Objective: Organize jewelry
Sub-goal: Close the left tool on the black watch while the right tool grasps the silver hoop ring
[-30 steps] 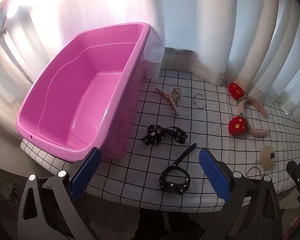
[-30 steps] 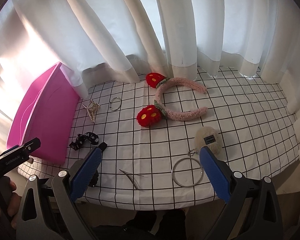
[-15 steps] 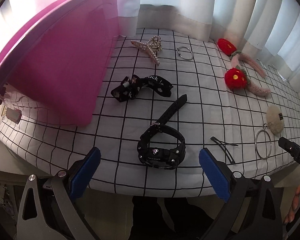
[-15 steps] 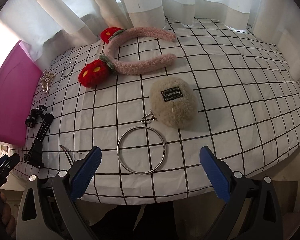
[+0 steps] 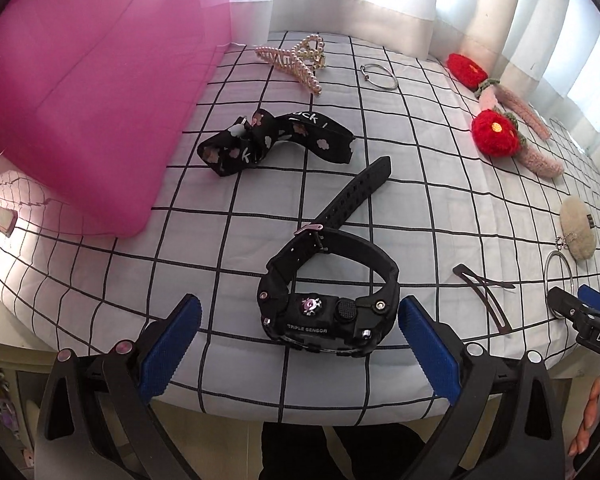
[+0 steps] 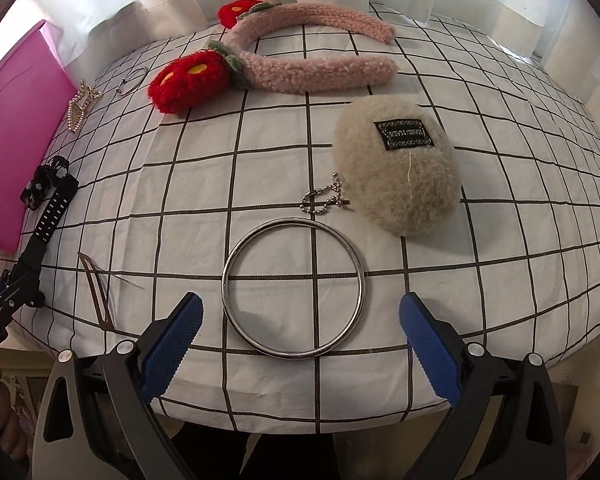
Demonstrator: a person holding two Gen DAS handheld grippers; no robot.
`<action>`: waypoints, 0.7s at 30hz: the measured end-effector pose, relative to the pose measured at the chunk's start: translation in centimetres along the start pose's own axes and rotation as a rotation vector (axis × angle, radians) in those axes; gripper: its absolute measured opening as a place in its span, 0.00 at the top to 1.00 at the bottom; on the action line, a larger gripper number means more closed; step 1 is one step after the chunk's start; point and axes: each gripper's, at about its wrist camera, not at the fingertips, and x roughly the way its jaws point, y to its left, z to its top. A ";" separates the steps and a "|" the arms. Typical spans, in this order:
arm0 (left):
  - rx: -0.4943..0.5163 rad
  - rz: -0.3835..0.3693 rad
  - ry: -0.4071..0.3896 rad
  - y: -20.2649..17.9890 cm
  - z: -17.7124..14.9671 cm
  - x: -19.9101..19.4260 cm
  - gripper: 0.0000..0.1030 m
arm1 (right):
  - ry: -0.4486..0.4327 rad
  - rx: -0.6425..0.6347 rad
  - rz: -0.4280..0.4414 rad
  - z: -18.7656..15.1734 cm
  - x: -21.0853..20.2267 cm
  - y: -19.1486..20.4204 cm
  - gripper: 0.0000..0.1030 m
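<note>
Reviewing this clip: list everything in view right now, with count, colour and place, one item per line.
pink bin: 1, pink, far left of the table.
pearl hair claw: 1, gold and pearl, far side beside the bin.
small bangle: 1, silver, right of the claw.
printed bow: 1, black with pale print, middle left.
watch: 1, black, near edge between the left gripper's fingers.
hair clip: 1, dark, right of the watch.
large ring: 1, silver, near edge ahead of the right gripper.
fluffy pouch: 1, beige, chained beside the ring.
flower headband: 1, pink with red flowers, far side.
checked cloth: 1, white with black grid, covers the table.
left gripper: 1, black with blue pads, open.
right gripper: 1, same, open.
</note>
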 end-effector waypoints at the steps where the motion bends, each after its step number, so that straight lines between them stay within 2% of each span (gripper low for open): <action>1: 0.007 0.002 0.005 -0.1 0.0 0.4 0.06 | -0.001 -0.012 -0.015 0.1 0.1 0.2 0.09; 4: 0.015 0.014 0.024 -0.2 0.1 1.5 0.06 | -0.005 -0.046 -0.063 0.1 0.5 0.8 0.09; 8: 0.015 0.013 0.035 -0.2 0.1 2.6 0.05 | -0.029 -0.041 -0.073 0.1 0.5 0.7 0.08; 11: 0.010 -0.002 0.010 -0.4 0.2 2.8 0.05 | -0.053 -0.043 -0.073 0.0 0.5 0.5 0.08; 17: 0.022 -0.007 -0.105 -0.9 -0.4 2.7 0.05 | -0.102 -0.059 -0.072 -0.5 0.3 0.5 0.08; 21: 0.014 0.000 -0.101 -1.0 -0.3 2.5 0.05 | -0.105 -0.058 -0.075 -0.5 0.3 0.6 0.08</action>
